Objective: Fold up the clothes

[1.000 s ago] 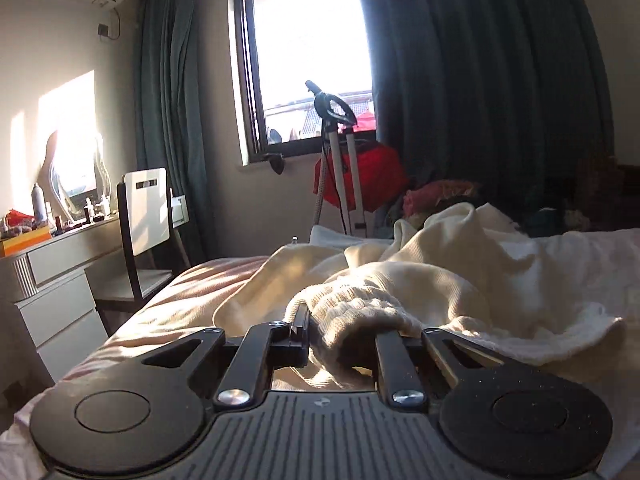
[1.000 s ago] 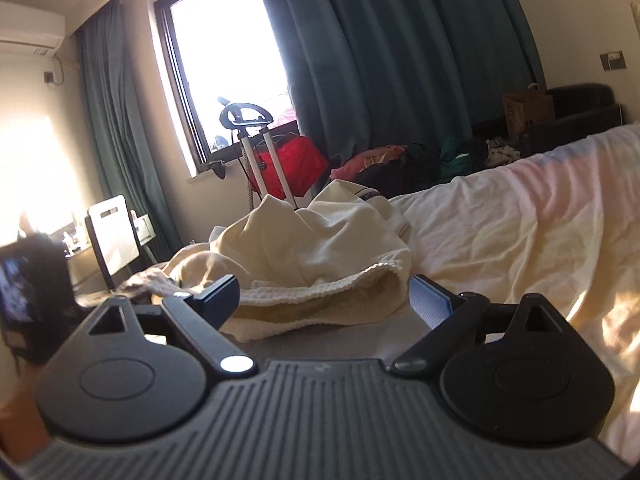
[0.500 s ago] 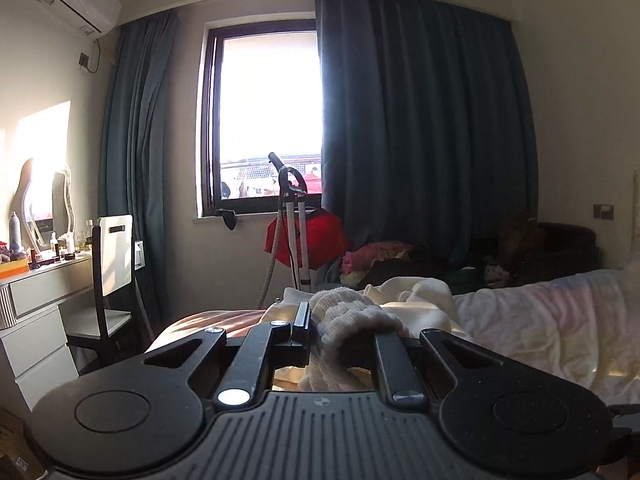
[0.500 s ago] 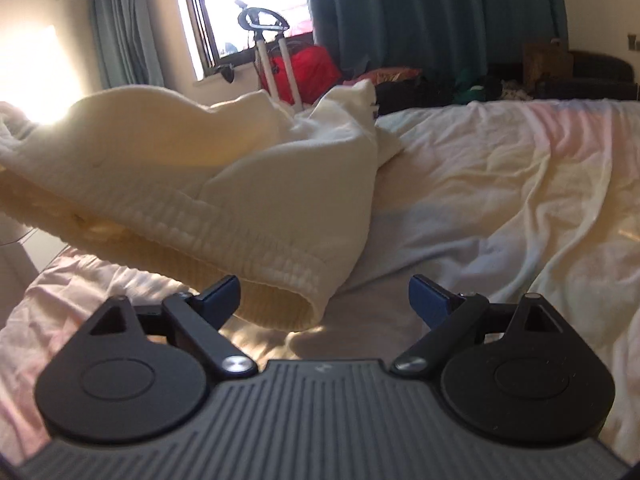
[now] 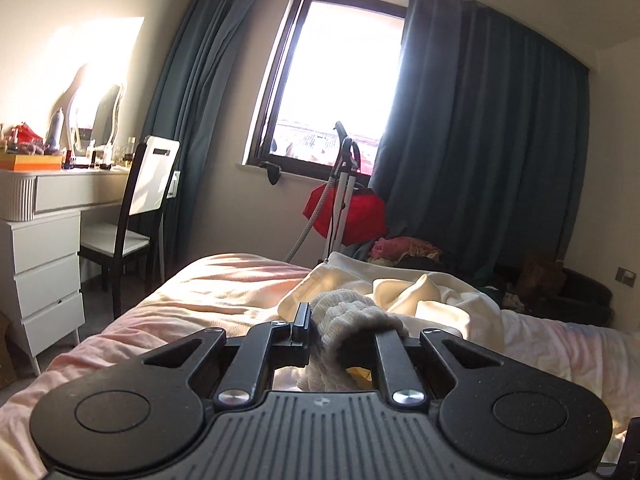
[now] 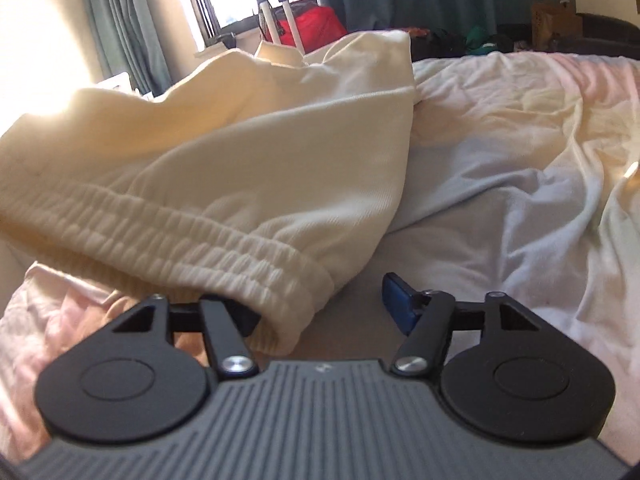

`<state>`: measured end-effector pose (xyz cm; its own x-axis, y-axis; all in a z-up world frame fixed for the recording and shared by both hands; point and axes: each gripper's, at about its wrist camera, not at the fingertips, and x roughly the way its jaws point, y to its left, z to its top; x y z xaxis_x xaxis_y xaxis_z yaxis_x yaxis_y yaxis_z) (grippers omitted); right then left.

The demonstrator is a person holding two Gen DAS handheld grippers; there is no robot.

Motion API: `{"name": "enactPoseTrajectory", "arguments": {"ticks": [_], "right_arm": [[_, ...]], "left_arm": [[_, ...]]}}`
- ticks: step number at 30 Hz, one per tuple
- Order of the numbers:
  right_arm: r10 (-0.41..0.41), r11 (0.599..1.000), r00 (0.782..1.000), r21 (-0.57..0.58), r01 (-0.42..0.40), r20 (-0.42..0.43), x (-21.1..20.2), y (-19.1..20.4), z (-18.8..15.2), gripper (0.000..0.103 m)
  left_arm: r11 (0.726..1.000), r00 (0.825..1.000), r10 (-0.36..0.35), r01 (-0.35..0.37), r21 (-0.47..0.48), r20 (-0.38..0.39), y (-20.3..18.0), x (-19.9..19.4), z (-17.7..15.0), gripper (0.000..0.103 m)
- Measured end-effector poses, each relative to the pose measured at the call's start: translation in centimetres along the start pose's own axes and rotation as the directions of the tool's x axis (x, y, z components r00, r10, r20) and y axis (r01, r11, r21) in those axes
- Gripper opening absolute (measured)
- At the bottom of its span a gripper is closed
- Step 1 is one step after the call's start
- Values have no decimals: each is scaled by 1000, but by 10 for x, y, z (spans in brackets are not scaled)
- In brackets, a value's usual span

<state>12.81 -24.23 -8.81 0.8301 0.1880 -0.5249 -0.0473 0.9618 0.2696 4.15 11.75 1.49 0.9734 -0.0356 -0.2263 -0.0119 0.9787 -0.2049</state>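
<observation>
I am getting a second hold on the cream garment (image 6: 248,152), which is lying bunched on the bed (image 6: 520,152), on the side nearer the window (image 5: 320,88). My left claw (image 5: 340,332) is already clamped on a bunch of its ribbed waistband (image 5: 352,320), holding that end just above the bed. My right claw (image 6: 320,304) is closing in on the other stretch of the waistband (image 6: 192,236): its jaws have just been narrowing, the left pad is tucked under the band's edge, the blue right pad (image 6: 396,300) is standing clear of the cloth, so nothing is pinched yet. Next, I judge, I need to shift the claw so the band sits between both pads, then close fully (both ends held, I can stretch it flat). I am reading no brand, label or writing anywhere.
</observation>
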Motion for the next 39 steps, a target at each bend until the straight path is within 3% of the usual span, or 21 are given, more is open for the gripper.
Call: {"name": "enactPoseTrajectory", "arguments": {"ticks": [3, 5, 7, 9, 13, 18, 21, 23, 26, 28, 29, 30, 32, 34, 37, 39], "right_arm": [[-14, 1000, 998, -16, 15, 66, 6, 4, 3, 61], [-19, 1000, 998, -17, 20, 59, 14, 3, 5, 57], [-45, 999, 998, -28, 46, 35, 20, 3, 8, 36], [-63, 997, 997, -40, 65, 45, 15, 4, 13, 27], [-91, 993, 987, -66, 100, 131, -12, 6, 27, 22], [-142, 972, 950, -144, 188, 279, -64, 14, 45, 21], [-190, 925, 911, -245, 291, 366, -92, 24, 52, 20], [-215, 891, 904, -306, 337, 370, -99, 25, 50, 20], [-254, 848, 930, -402, 346, 264, -86, 22, 40, 20], [-279, 842, 945, -429, 326, 171, -72, 19, 31, 20], [-282, 864, 951, -397, 310, 128, -67, 15, 28, 20], [-282, 885, 956, -362, 293, 86, -63, 11, 27, 20], [-259, 931, 965, -252, 262, 47, -66, -2, 31, 20], [-230, 961, 973, -149, 232, 27, -69, -15, 35, 20], [-203, 976, 979, -71, 205, 29, -74, -24, 37, 20], [-196, 978, 980, -64, 198, 36, -76, -24, 38, 20]], "left_arm": [[999, 999, 12, -14, -37, -43, 15, 14, -1, 12], [999, 998, 20, -22, -29, -62, 20, 21, -4, 12], [999, 996, 30, -32, -14, -83, 22, 29, -6, 12], [999, 992, 33, -35, -16, -121, 24, 41, -8, 12], [999, 978, 32, -40, -34, -205, 29, 53, -13, 13], [995, 940, 2, -37, -97, -340, 22, 61, -34, 13], [997, 911, -22, -11, -80, -411, 9, 58, -52, 13], [999, 893, -3, 20, 32, -451, -8, 53, -64, 13], [982, 874, 34, 62, 181, -485, -28, 45, -76, 19], [973, 870, 46, 71, 217, -490, -32, 39, -79, 22], [968, 872, 51, 77, 240, -486, -35, 35, -79, 27], [961, 875, 55, 84, 263, -482, -38, 31, -80, 29], [940, 886, 64, 101, 326, -460, -45, 22, -80, 48], [901, 908, 95, 96, 423, -408, -55, 11, -82, 60], [818, 934, 125, 93, 567, -334, -72, -1, -91, 68], [747, 946, 121, 113, 656, -301, -84, -4, -99, 71]]}}
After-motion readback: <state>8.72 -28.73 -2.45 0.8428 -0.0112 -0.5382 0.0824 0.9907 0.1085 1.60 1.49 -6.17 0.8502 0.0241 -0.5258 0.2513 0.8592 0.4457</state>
